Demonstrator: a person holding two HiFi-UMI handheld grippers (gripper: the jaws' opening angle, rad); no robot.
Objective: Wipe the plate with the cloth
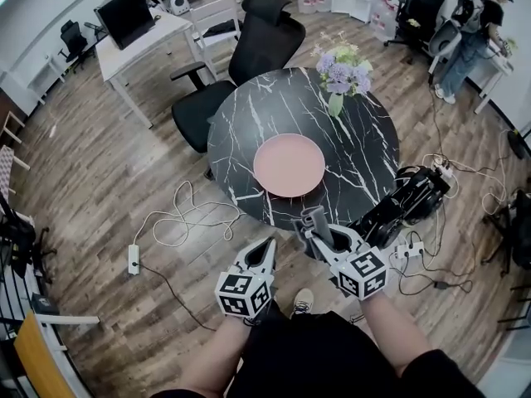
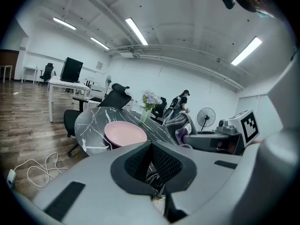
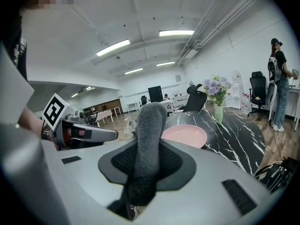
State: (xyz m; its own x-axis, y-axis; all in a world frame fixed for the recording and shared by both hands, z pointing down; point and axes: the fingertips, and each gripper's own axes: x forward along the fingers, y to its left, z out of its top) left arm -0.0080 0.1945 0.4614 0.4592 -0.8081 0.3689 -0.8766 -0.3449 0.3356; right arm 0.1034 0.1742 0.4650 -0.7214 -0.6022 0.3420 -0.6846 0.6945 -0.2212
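Note:
A pink plate [image 1: 289,164] lies empty on the near half of a round black marble table [image 1: 241,118]; it also shows as a plate [image 2: 125,133] in the left gripper view and a plate [image 3: 184,136] in the right gripper view. My right gripper [image 1: 313,225] is shut on a grey cloth [image 3: 147,149], which sticks up rolled between its jaws, cloth [image 1: 318,223] just short of the table's near edge. My left gripper [image 1: 264,251] is shut and holds nothing, a little left of and behind the right one, off the table.
A vase of purple flowers [image 1: 342,75] stands at the table's far right. A black office chair [image 1: 246,56] sits behind the table. Cables and a power strip [image 1: 133,259] lie on the wooden floor at left; black equipment [image 1: 411,197] and more cables at right. A person [image 1: 473,31] stands far right.

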